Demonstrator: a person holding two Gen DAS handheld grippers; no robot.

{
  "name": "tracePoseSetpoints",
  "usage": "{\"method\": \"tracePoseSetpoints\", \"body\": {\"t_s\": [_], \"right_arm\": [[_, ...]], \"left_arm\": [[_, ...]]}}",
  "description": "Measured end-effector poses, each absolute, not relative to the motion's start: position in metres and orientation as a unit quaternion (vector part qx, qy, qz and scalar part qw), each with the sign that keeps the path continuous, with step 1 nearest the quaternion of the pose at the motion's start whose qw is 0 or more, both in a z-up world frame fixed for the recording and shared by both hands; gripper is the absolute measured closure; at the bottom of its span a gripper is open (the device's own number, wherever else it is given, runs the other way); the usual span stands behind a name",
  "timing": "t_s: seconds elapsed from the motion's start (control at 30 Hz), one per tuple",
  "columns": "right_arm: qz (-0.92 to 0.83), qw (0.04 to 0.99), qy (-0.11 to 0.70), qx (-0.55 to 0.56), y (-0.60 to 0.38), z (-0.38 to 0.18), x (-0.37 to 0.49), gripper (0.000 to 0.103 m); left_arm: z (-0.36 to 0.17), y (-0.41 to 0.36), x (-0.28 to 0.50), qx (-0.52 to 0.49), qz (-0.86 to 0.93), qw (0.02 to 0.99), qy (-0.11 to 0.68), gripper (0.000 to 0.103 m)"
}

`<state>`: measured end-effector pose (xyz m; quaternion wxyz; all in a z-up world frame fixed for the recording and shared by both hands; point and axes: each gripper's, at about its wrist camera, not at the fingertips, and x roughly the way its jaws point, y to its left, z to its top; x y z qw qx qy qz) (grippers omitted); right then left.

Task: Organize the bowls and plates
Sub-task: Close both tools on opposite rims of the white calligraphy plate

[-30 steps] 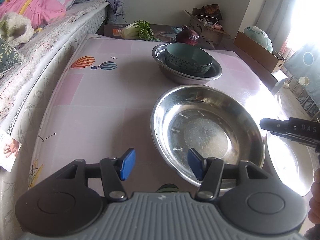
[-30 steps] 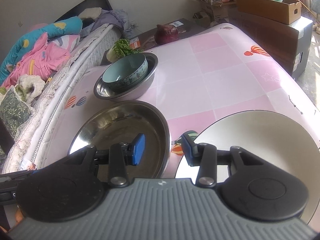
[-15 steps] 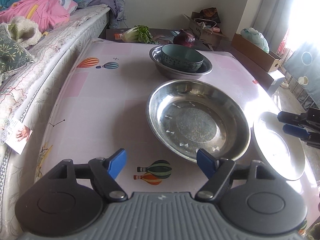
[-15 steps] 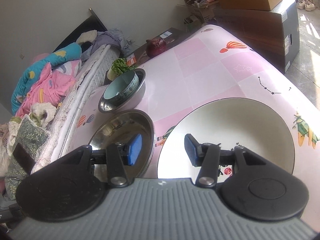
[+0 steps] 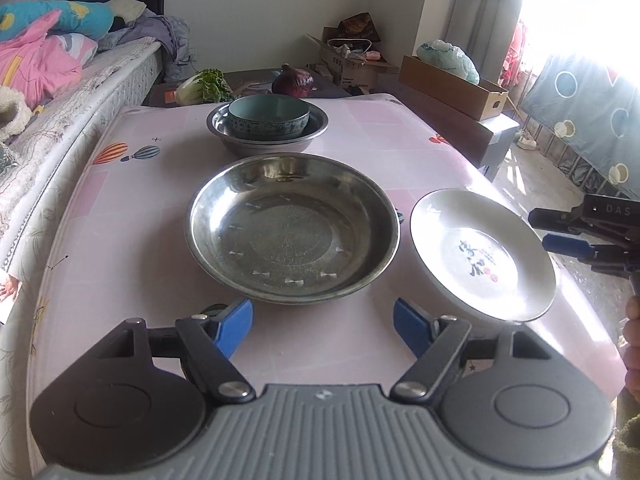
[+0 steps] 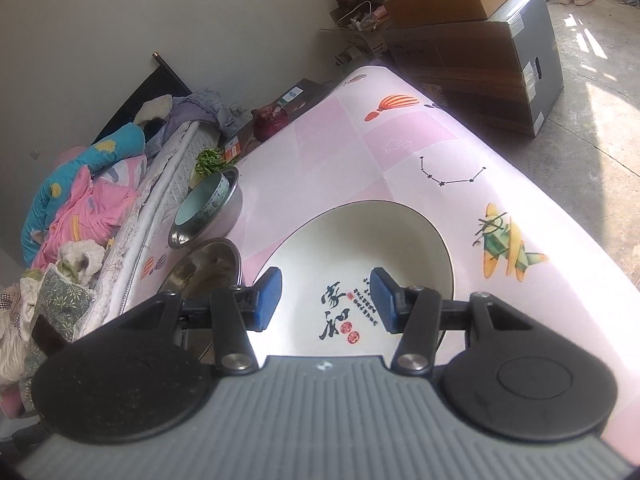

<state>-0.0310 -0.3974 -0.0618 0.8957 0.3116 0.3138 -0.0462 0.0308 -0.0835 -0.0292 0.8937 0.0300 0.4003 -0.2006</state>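
Note:
A wide steel dish (image 5: 294, 228) lies mid-table on the pink cloth. To its right sits a white plate (image 5: 480, 256) with painted characters. Farther back, a teal bowl (image 5: 269, 116) rests inside a smaller steel basin (image 5: 316, 128). My left gripper (image 5: 324, 326) hangs open just short of the steel dish's near rim, nothing between its blue pads. My right gripper (image 5: 538, 230) is open at the plate's right rim, rolled so one finger is above the other. In the right wrist view, my right gripper (image 6: 326, 300) hovers over the white plate (image 6: 360, 240), beside the steel dish (image 6: 208, 268) and teal bowl (image 6: 204, 204).
A bed (image 5: 60, 120) piled with bedding runs along the table's left side. Greens (image 5: 204, 88) and a dark red vegetable (image 5: 292, 82) lie beyond the far end. Cardboard boxes (image 5: 452, 84) stand to the right. The white plate sits near the table's right edge (image 6: 580, 248).
My left gripper has drawn back from the steel dish and its jaws have widened. My right gripper has swung away from the dish to the white plate, rolling and opening slightly.

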Motion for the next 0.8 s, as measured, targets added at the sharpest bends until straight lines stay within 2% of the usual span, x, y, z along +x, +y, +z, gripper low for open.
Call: {"method": "tracePoseSetpoints", "body": {"t_s": [0.3,0.57,0.8], "right_arm": [[-0.064,0.896,0.326,0.294,-0.442,-0.077,-0.028,0.055],[-0.036,0.893,0.340,0.294,-0.459,-0.095,-0.005,0.055],[0.002,0.883,0.351,0.312,-0.468,-0.112,0.021,0.059]], "left_arm": [[-0.043,-0.136,0.027,0.028,-0.262,0.885,0.383,0.026],[-0.059,-0.162,0.031,-0.006,-0.275,0.882,0.383,0.036],[-0.068,-0.177,0.041,-0.022,-0.266,0.879,0.395,0.045]]}}
